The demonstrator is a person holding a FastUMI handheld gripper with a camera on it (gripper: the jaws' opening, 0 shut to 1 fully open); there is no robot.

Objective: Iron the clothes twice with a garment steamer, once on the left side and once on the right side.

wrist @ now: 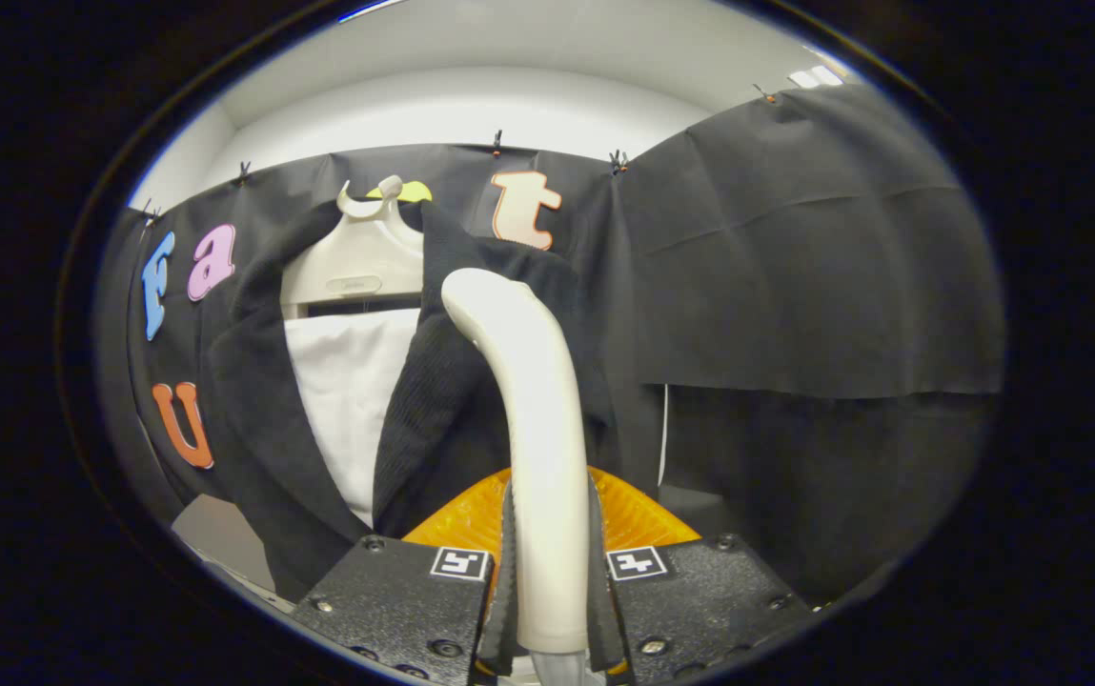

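A dark jacket (271, 419) over a white shirt (352, 400) hangs on a white hanger (356, 262) against the booth wall. My gripper (550, 572) is shut on the cream handle of the garment steamer (533, 400), which rises between the fingers and curves forward. The steamer's head rests against the jacket's right lapel (433, 381), near the collar. Its steam face is turned away from me and hidden.
Black cloth (795, 267) covers the wall to the right of the garment. A pale surface (223, 538) shows low down, left of the jacket's hem.
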